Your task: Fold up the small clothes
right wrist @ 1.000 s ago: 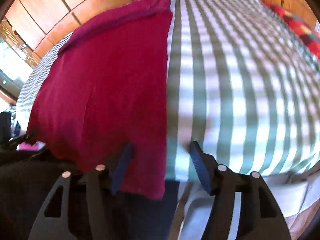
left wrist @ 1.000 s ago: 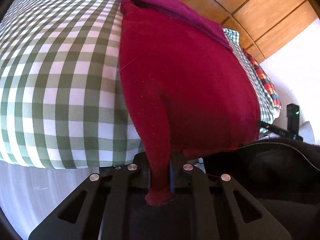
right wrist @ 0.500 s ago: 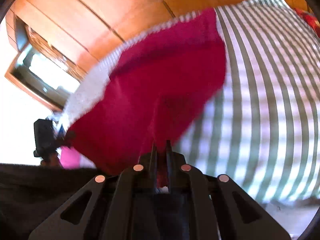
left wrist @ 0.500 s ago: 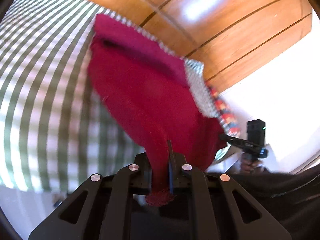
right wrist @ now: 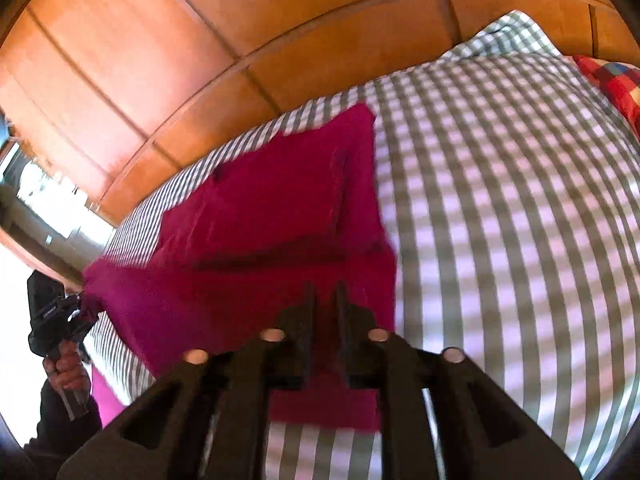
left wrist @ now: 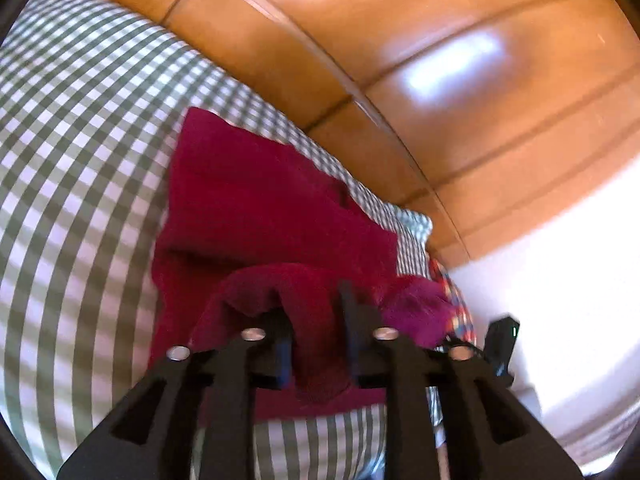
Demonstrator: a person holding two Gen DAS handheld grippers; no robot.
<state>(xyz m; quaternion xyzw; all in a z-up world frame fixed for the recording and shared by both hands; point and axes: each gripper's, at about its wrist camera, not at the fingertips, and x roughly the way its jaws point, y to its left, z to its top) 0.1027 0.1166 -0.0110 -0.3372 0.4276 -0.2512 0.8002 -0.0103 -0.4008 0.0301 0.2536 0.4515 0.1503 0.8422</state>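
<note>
Crimson garment: soft matt knit cloth. Gingham bedspread: smooth woven cotton. Wall panelling: glossy varnished wood. Left gripper: matt black plastic, shiny metal screws.

One red garment, two tongs

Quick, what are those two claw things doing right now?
Left gripper: shut on the red garment.
Right gripper: shut on the same garment.

Both wrist cameras looked forward along their fingers, close above the bed, and shared the red garment and far wooden wall.
</note>
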